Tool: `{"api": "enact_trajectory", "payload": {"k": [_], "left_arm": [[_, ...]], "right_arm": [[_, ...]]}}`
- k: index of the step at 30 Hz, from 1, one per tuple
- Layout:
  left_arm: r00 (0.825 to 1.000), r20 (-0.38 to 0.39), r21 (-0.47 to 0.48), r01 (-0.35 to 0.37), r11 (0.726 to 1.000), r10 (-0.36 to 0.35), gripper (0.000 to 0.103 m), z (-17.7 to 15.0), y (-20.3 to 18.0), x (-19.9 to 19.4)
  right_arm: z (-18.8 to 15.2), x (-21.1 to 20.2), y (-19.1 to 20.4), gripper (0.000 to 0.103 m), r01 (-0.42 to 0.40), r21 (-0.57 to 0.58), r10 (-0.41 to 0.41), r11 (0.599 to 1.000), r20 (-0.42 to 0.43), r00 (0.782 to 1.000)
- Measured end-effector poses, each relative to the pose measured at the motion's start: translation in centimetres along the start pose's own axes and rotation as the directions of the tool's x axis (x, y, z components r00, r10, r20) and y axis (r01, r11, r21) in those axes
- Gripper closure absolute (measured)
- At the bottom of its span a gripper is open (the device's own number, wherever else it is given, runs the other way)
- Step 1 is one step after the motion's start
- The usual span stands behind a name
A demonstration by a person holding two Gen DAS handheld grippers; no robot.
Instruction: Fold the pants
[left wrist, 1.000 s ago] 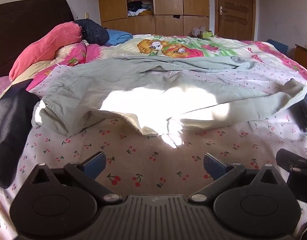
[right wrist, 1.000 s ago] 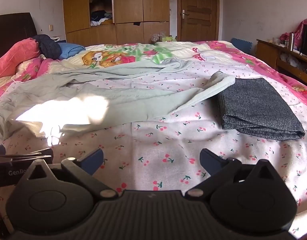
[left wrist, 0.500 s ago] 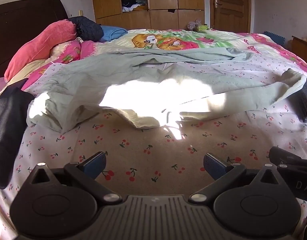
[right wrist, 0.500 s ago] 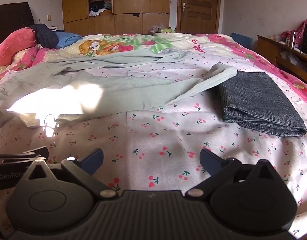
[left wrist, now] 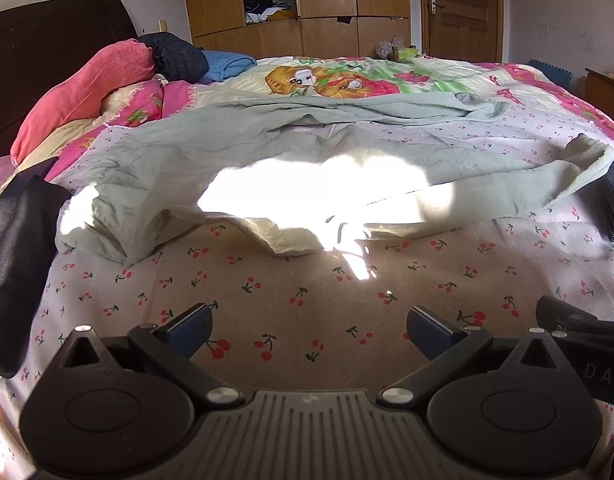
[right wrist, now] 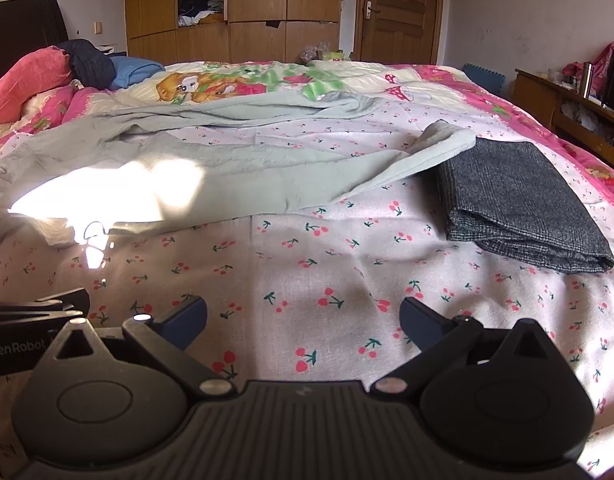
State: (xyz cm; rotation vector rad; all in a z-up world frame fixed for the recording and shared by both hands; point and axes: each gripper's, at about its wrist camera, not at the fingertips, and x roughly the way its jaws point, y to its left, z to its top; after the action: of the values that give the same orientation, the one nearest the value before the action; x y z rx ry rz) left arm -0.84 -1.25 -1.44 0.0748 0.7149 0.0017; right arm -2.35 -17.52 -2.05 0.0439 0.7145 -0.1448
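Cherry-print bed (right wrist: 331, 248), pale green pants (right wrist: 243, 176) lying crosswise, legs rightward

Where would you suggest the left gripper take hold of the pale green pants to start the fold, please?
Probably at the bunched waist end of the pale green pants, coming in low from the near bed edge. That end humps up off the cherry-print sheet in thick folds, giving the open left gripper an edge to pinch. The legs lie flatter, stretching right toward the folded grey garment.
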Motion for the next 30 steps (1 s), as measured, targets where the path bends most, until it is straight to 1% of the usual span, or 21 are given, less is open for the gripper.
{"api": "enact_trajectory", "payload": {"k": [30], "left_arm": [[1.000,-0.006,-0.002,-0.001,1.000,0.001,0.000,-0.09,-0.06,0.12]], "right_arm": [[-0.12,0.33,-0.08,0.001,-0.002,0.001,0.002,1.000,-0.007,1.000]]}}
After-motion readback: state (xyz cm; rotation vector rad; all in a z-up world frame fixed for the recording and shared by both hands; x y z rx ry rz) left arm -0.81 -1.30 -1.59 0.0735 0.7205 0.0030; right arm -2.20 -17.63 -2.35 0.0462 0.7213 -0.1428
